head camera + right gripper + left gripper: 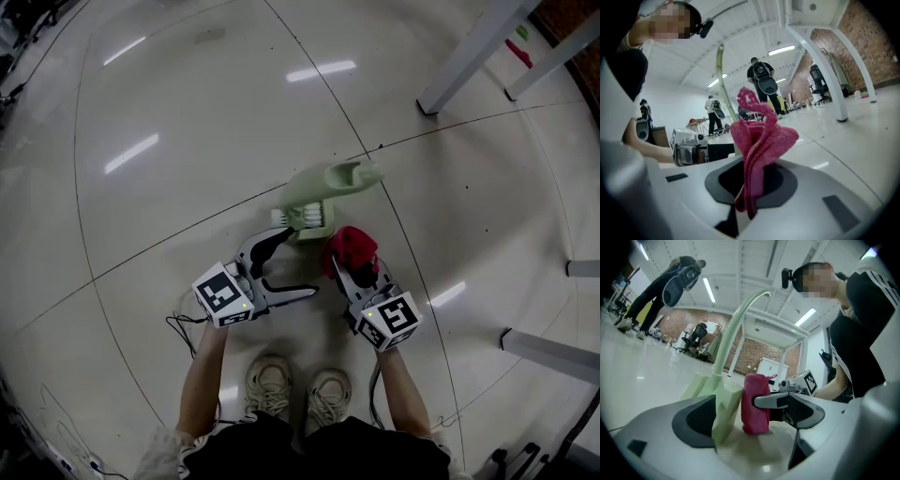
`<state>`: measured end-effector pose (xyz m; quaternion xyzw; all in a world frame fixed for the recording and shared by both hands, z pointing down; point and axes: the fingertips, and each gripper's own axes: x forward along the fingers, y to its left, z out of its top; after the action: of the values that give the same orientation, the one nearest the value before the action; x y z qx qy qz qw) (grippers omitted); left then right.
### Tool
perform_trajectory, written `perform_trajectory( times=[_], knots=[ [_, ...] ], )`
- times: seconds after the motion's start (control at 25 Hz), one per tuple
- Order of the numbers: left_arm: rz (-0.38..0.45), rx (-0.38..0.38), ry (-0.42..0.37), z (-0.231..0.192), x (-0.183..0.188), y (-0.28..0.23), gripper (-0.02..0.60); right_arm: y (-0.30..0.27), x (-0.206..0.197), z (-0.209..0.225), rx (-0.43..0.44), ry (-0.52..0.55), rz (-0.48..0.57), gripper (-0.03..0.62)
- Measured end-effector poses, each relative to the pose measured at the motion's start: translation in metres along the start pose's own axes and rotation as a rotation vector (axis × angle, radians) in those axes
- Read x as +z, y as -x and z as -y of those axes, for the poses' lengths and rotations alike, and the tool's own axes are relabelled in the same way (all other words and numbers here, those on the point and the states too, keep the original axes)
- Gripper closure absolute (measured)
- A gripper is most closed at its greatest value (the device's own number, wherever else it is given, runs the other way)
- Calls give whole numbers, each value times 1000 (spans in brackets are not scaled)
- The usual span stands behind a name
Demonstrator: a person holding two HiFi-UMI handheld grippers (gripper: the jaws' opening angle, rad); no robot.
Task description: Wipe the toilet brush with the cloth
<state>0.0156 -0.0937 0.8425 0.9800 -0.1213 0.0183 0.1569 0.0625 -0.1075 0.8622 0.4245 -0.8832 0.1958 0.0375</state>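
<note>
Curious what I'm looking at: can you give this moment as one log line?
left gripper open by toilet brush | right gripper shut on cloth | cloth beside brush base | brush standing on floor

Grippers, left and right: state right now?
Left gripper: open, jaws apart, clamping nothing; the toilet brush base stands beside one jaw.
Right gripper: closed, holding the red cloth.

toilet brush on floor, cloth beside it
</note>
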Motion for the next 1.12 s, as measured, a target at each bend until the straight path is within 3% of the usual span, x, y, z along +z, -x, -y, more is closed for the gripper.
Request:
perform_trajectory(
  times=[0.24, 0.48, 0.68, 0.88, 1.12],
  knots=[
    [-22, 59, 38, -16, -18, 15, 115, -13, -1, -19, 3, 81, -10, 563],
    [-47, 17, 38, -12, -21, 12, 116, -20, 1, -24, 32, 131, -36, 563],
    [48, 63, 44, -16, 1, 32, 115, -31, 2, -43, 85, 197, -51, 563],
    [120, 124, 3, -29, 34, 62, 115, -54, -5, -70, 170, 323, -64, 563],
    [176, 146, -56, -28, 67, 86, 117, -84, -16, -89, 212, 378, -95, 563]
  ],
)
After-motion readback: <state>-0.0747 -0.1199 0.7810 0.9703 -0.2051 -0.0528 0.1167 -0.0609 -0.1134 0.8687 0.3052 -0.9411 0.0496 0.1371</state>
